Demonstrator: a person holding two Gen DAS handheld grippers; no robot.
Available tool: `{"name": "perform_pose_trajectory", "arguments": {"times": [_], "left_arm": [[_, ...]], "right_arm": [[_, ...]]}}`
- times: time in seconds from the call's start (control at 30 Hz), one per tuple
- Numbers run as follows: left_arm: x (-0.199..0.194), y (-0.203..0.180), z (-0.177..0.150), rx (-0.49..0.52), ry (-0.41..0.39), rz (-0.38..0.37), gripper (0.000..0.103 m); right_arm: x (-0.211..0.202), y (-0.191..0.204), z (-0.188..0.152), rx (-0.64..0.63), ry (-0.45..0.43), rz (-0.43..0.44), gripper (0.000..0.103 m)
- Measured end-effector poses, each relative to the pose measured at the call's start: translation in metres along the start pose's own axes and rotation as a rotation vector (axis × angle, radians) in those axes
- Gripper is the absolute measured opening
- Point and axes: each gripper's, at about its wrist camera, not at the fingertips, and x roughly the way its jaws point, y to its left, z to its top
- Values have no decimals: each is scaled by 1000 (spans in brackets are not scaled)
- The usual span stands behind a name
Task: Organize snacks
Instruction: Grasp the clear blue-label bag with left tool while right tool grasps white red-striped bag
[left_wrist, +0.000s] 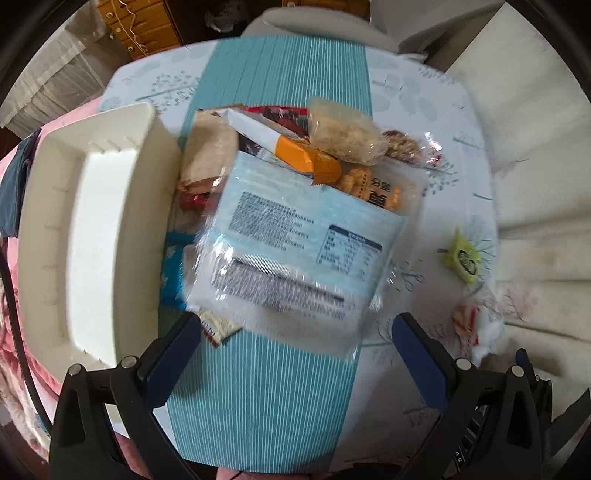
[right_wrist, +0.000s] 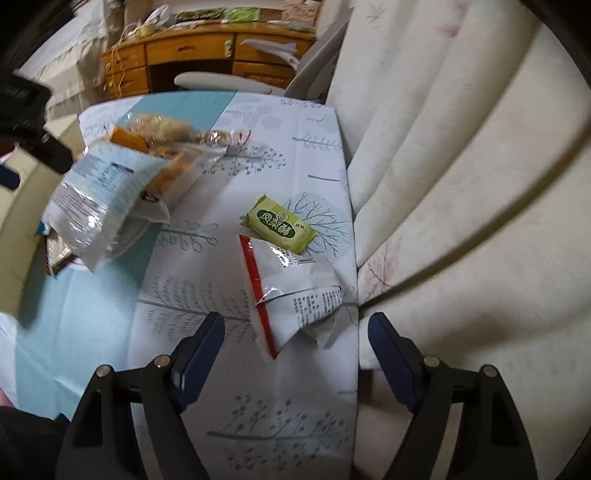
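Snack pile (left_wrist: 295, 177) sits mid-table on the teal striped runner (left_wrist: 266, 398), just beside the white tray (left_wrist: 55, 229) at the table's left edge. Top of the pile: a big pale-blue packet (left_wrist: 295, 251), print side up, clear film at its near end. It is tilted, propped on the other packs.

Left gripper (left_wrist: 295, 343) points down over the near end of that packet, jaws released, nothing between the pads. Right gripper (right_wrist: 295, 343) is near the table's right edge, jaws apart and empty, with a white packet with a red strip (right_wrist: 291, 291) lying just ahead between the fingers' line. A green bar (right_wrist: 279, 223) lies just beyond it, apart from the pile.

Handling, my read:
- Blue packet: light, soft film, slippery, likely crinkles and sags. Pinch the flat sealed end, not the puffed middle. Contents look like crackers, so a gentle squeeze.
- White packet: light, crumpled, looks partly flattened or opened. Take the red strip edge, the stiffest part.
- Green bar: small, firm, light. Grip across the short width.
- Pile is loose, so pulling one pack may drag its neighbours.

Tray looks empty in the part in view.
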Motion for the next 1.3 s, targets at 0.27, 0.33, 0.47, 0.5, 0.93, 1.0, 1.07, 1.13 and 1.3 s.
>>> {"name": "perform_pose_trajectory", "arguments": {"times": [0.27,0.33,0.47,0.5,0.93,1.0,1.07,1.13,1.3], "left_arm": [[43,-3,32,4,95,62,103],[52,-1,38,-9,109,68,103],[69,6,45,-41,137,40,103],[73,8,46,-47,145,27,103],[85,4,26,2,56,6,103],[85,3,21,10,27,9,103],[88,0,14,7,0,5,103],[87,-1,4,-12,-30,-2,102],[86,1,-23,-59,-63,-36,84]], "right_arm": [[40,0,9,-62,35,24,76],[48,0,11,-69,40,35,76],[58,-3,13,-70,34,60,76],[61,-3,14,-73,41,63,76],[87,-10,12,-60,68,103,67],[86,-10,12,-56,67,112,65],[85,-11,12,-55,67,124,64],[84,-12,12,-51,69,150,64],[81,-11,11,-51,75,192,62]]}}
